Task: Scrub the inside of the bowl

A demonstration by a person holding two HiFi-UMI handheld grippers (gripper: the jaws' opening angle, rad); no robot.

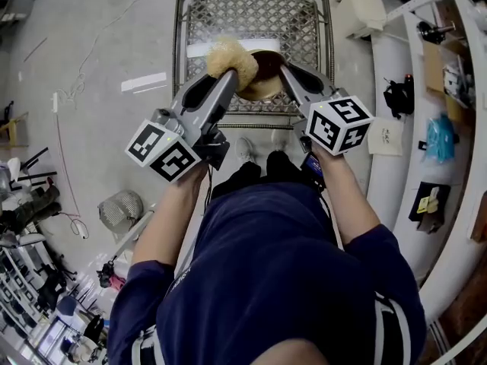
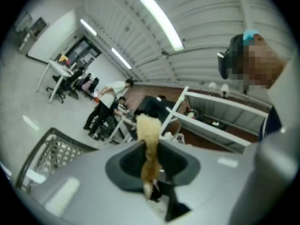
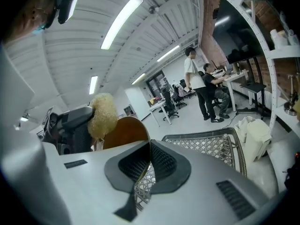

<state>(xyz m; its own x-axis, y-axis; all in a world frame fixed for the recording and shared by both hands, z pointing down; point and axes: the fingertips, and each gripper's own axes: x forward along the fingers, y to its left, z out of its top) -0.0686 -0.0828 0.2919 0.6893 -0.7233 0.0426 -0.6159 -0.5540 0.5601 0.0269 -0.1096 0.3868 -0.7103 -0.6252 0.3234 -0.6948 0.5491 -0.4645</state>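
Note:
A brown bowl (image 1: pixel 265 73) is held up on its edge above a metal mesh table (image 1: pixel 251 14). My right gripper (image 1: pixel 286 71) is shut on its rim; in the right gripper view the thin rim of the bowl (image 3: pixel 123 132) runs between the jaws of that gripper (image 3: pixel 149 159). My left gripper (image 1: pixel 228 74) is shut on a fluffy tan scrubber (image 1: pixel 231 58), which sticks out past the jaws (image 2: pixel 148 134). The scrubber (image 3: pixel 103 113) sits at the bowl's left edge; I cannot tell whether they touch.
The mesh table (image 3: pixel 211 144) lies directly below both grippers. A wire basket (image 1: pixel 120 210) and cables lie on the floor at left. White curved shelving (image 1: pixel 396 67) runs along the right. People (image 3: pixel 199 86) stand at desks far behind.

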